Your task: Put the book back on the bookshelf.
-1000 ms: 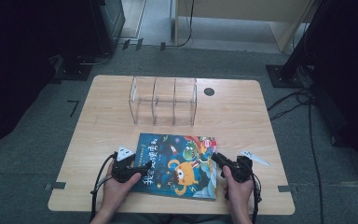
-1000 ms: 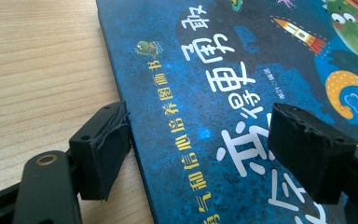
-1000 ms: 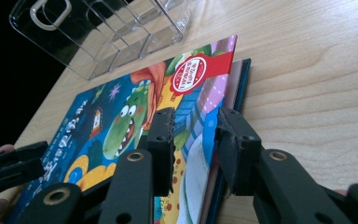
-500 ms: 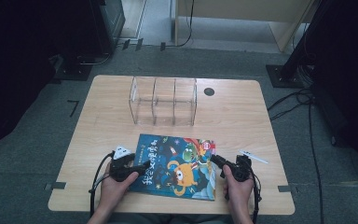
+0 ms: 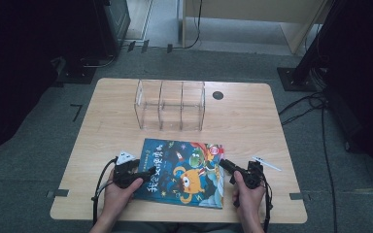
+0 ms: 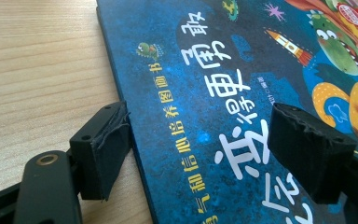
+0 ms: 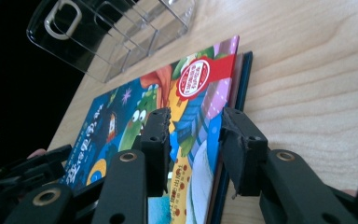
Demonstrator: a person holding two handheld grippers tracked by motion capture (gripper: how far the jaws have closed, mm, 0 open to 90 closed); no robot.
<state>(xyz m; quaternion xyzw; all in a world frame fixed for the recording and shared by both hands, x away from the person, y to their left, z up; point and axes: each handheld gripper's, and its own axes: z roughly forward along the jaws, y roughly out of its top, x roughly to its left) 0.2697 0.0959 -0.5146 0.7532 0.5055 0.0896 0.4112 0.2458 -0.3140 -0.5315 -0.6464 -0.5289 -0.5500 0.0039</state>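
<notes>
A picture book [image 5: 184, 170] with a dark blue cover and cartoon monsters lies flat at the table's near edge. My left gripper [image 5: 148, 171] sits at the book's left side, open wide. In the left gripper view one pad [image 6: 105, 149] stands on the wood against the spine, and the other hovers over the cover [image 6: 205, 84]. My right gripper [image 5: 225, 164] is at the book's right edge. Its jaws [image 7: 196, 140] stand close together on the slightly raised front cover [image 7: 121, 116], with pages and the back cover showing below.
A clear plastic organiser [image 5: 170, 104] with three compartments stands behind the book at the table's middle; it also appears at top left in the right gripper view [image 7: 112, 32]. A small black round hole [image 5: 217, 95] marks the wooden table [image 5: 102, 126]. Dark stands flank the table.
</notes>
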